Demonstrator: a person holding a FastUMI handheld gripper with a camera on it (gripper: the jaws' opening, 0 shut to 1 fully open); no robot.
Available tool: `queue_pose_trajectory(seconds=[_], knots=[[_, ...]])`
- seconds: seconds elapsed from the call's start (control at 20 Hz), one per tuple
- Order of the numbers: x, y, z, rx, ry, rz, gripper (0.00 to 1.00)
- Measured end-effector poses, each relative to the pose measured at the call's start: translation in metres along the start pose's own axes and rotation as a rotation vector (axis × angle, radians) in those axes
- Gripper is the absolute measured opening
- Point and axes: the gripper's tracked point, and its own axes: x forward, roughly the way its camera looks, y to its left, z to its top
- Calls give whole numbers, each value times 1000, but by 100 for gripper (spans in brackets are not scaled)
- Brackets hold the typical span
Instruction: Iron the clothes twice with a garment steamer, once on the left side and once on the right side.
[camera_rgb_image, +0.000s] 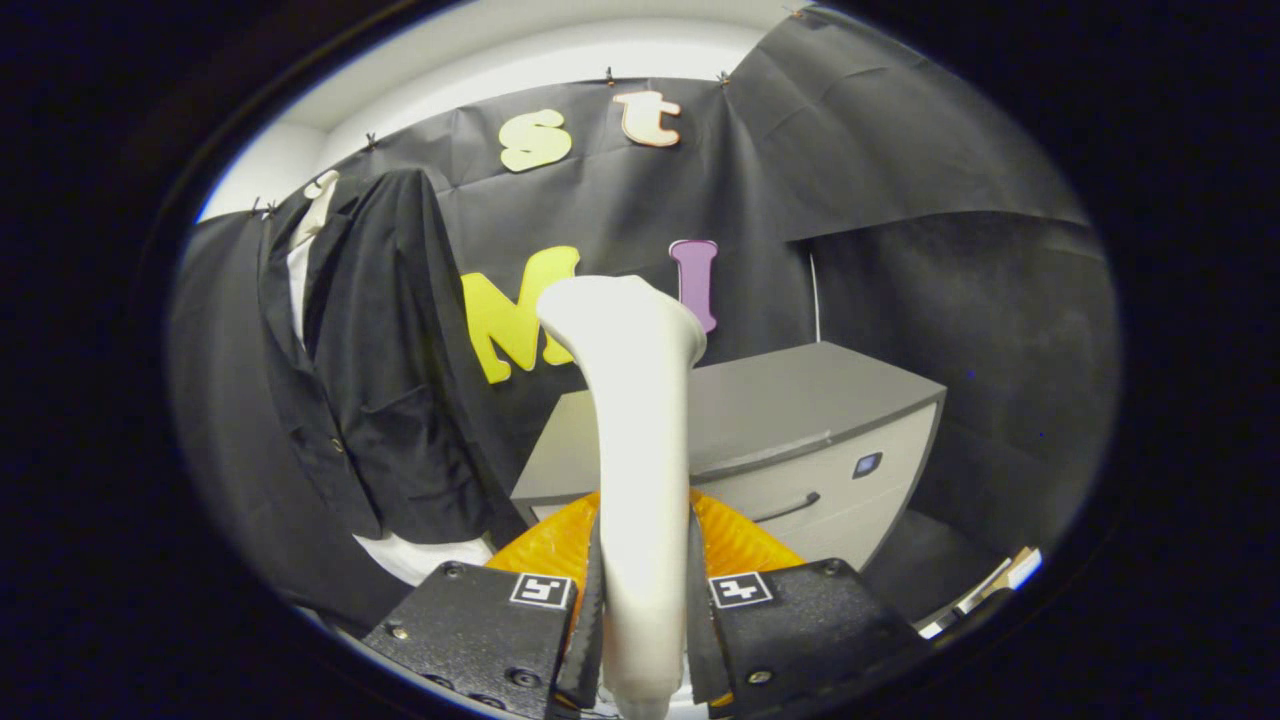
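Already the garment steamer (640, 470) is clamped between the jaws (645, 610), its pale handle pinched on both sides and rising upright just ahead of them, with the flared head at the top. The grip is taken low on the handle, so the head stands far from the pinch point; a firm, even squeeze is called for, since any slackening would probably let the body swing or twist.

The clothes, a dark jacket (375, 370) over a white shirt (300, 270), hang against the booth wall well beyond the jaws and off to their left. A grey cabinet (760, 430) with a drawer handle stands beyond the jaws to the right, apart from the jacket.

The step in hand is judged to be the carry towards the garment, with no pass yet begun, as the head is well apart from the fabric. To do it well, the steamer should be swung leftward and forward until the head faces the jacket front squarely. The head is best brought in near the shoulder on one side, then drawn straight down along that panel. Light contact or a close hover is to be preferred over pressing hard, because the hanging cloth would likely be pushed back against the wall. The lapel edge and the pocket flap should be crossed slowly, as these may catch the head.
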Motion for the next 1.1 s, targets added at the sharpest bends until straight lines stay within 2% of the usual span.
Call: queue_pose_trajectory(seconds=[0.6, 0.85, 1.1], knots=[[-93, 79, 17, -65, -182, 21, 37], [-105, 104, 7, -80, -191, 35, 37], [-105, 135, 26, -100, -237, 77, 37]])
